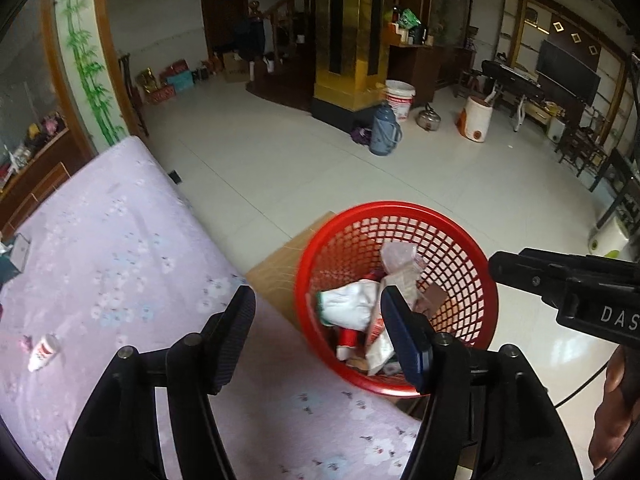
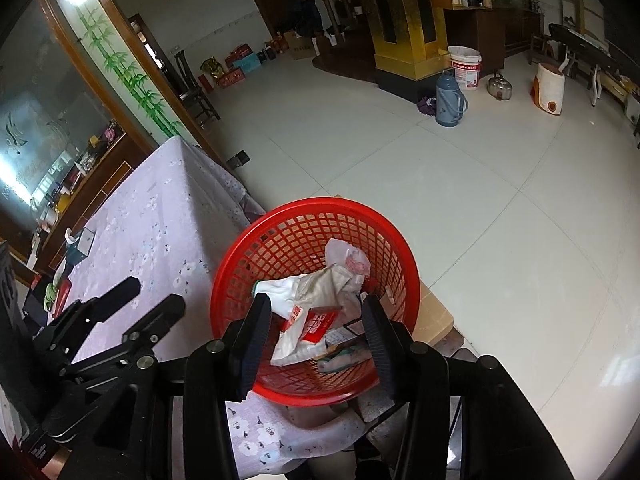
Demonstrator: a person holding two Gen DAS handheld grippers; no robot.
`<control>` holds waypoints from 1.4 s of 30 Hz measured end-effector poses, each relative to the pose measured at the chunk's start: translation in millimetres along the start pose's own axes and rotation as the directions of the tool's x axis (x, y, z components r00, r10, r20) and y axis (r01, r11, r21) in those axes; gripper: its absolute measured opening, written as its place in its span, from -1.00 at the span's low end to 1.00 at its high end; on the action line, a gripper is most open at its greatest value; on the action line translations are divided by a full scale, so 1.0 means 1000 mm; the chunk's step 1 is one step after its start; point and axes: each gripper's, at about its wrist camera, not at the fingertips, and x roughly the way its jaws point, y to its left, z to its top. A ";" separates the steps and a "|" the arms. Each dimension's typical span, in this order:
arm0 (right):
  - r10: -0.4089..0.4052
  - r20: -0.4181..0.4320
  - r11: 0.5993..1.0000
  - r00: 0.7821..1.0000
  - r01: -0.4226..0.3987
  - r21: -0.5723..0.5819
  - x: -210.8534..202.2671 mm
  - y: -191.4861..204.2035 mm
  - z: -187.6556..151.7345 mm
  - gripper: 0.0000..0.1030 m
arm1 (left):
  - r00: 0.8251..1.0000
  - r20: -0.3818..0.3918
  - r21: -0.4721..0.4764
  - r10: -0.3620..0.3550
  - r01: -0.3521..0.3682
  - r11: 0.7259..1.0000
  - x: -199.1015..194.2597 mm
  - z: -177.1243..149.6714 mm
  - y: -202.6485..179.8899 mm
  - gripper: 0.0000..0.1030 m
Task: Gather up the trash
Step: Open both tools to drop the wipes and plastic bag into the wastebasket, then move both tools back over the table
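Red mesh wastebasket (image 1: 472, 240) filling | small bottle (image 1: 44, 352) lying left of left gripper (image 1: 318, 340), nearer it | both grippers spread, empty: right gripper (image 2: 316, 336) hovering over basket.

The near rim of the red basket (image 2: 308, 396) is hidden behind the right gripper (image 2: 314, 344), whose wide-apart fingers also cover part of the wrappers (image 2: 316, 320) inside; their print is too blurred to read. In the left view the left gripper (image 1: 318, 336) masks the basket's near wall, and the other gripper's lettering is cut off at the right edge after "DAS". The small bottle (image 1: 44, 352) on the flowered tablecloth (image 1: 120, 240) has an unreadable label. A hand (image 1: 616, 408) is cut by the right edge
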 end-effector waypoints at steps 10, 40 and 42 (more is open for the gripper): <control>0.009 0.002 1.000 1.000 -0.009 -0.002 -0.006 0.013 -0.010 -0.01 | 0.998 0.036 0.015 0.050 -0.051 0.999 -0.025 -0.011 0.014 0.25; 0.135 -0.116 0.952 0.984 -0.162 -0.262 0.036 0.172 -0.033 -0.01 | 0.979 0.011 -0.235 0.204 -0.196 0.952 -0.087 -0.076 0.158 0.26; 0.155 -0.150 0.927 0.977 -0.196 -0.319 0.045 0.196 -0.037 -0.01 | 0.972 -0.003 -0.279 0.234 -0.226 0.933 -0.094 -0.088 0.185 0.25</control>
